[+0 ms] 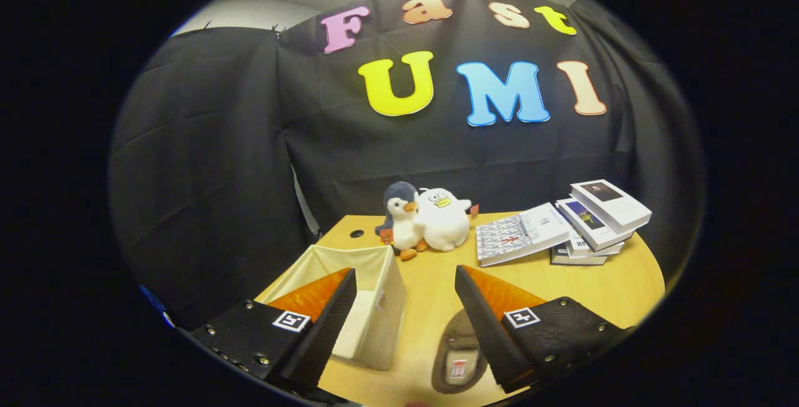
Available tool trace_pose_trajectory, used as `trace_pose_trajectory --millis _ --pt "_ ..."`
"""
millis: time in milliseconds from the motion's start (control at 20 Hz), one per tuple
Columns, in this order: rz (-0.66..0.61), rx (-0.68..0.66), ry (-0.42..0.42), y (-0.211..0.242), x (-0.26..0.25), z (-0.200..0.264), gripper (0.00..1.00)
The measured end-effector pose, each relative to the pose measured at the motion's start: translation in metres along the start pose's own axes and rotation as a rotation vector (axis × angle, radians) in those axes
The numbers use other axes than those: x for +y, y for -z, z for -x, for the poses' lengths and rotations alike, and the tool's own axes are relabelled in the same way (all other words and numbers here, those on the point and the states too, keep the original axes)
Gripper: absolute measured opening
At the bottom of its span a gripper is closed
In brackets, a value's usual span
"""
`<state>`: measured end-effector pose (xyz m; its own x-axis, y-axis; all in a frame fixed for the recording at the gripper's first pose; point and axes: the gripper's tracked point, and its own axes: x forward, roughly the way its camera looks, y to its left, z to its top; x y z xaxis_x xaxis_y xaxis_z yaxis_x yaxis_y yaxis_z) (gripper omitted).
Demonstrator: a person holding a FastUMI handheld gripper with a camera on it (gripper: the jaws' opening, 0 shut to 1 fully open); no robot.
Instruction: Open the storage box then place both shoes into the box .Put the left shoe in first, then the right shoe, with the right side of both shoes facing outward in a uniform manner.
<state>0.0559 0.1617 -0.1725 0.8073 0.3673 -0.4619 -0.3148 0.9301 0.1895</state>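
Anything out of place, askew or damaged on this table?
Nothing damaged or spilled. The books are stacked unevenly, fanned and overhanging. The storage box is open; one shoe lies below the open gripper. Two plush toys sit upright.

Even, soft overhead light; the desk is bright, the cloth wall dark with faint fold highlights. Fisheye bending curves the desk edge. Centre sharp; the wide-apart jaws and the shoe between them slightly blurred.

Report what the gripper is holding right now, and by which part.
Nothing is held. The gripper is open, its fingers spread apart above the table, with a shoe lying between them and the open storage box beside it.
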Motion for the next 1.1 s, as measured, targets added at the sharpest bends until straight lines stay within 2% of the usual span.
trace_pose_trajectory --millis 350,800,1100 --pt "0.054 0.118 0.069 0.055 -0.058 -0.010 0.98" --pt "0.067 0.273 0.076 0.124 -0.093 -0.026 0.98" --pt "0.079 0.381 0.061 0.168 -0.097 -0.036 0.98"
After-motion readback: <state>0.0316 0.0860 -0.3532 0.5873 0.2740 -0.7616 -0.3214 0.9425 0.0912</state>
